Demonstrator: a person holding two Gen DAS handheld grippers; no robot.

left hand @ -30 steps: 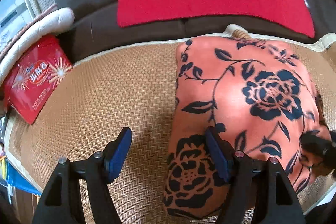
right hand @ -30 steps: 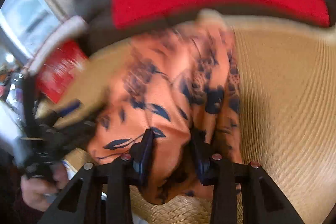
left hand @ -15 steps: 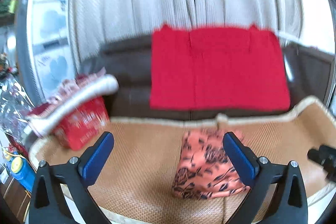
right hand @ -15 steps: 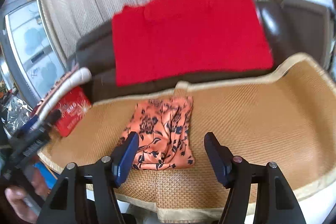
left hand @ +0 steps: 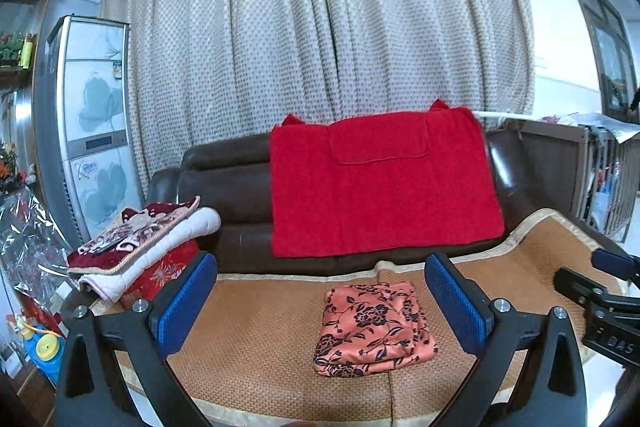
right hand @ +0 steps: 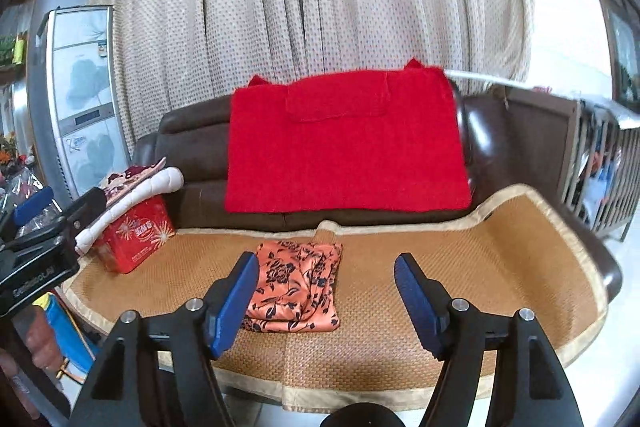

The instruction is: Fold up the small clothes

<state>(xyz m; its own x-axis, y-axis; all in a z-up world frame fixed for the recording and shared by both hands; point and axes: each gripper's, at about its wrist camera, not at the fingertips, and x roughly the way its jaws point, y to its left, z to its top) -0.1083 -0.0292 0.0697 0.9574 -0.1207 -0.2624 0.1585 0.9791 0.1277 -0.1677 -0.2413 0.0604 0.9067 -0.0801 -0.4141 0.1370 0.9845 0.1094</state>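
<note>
A: Left tool (left hand: 320, 307) first?
B: Jaws spread wide, blue pads (left hand: 186, 303) far apart, nothing btwn them, nothing touched. It hangs above the front of the sofa, looking slightly down.

A: Right tool (right hand: 322, 301)?
B: Jaws opening, also empty. No cloth on either pad. Held up off the seat, same as the left.

A: Do they see each other?
B: Yes. Right tool sits at the right edge of the left wrist view, left tool at the left edge of the right wrist view, w/ part of a hand (right hand: 40, 339) below it.

A: Where's the garment?
B: Orange floral garment (left hand: 372, 329) lies folded in a rough rectangle on the woven mat (left hand: 256, 339), near the mat's middle, a bit toward the back. Free of both tools. In the right wrist view its right side shows bunched folds (right hand: 320, 279).

A: Around it?
B: Mat covers the seat of a dark brown sofa (left hand: 224, 187). Red towel (left hand: 380, 183) draped over the backrest, directly behind the garment. At the mat's left end a red box (right hand: 136, 239) w/ folded blankets (left hand: 140, 239) stacked on top, well apart from the garment.

A: Further out?
B: Beige dotted curtain (left hand: 320, 27) w/ dark red stripes behind the sofa; tall cabinet (left hand: 92, 127) w/ flower-pattern panels to the left.
</note>
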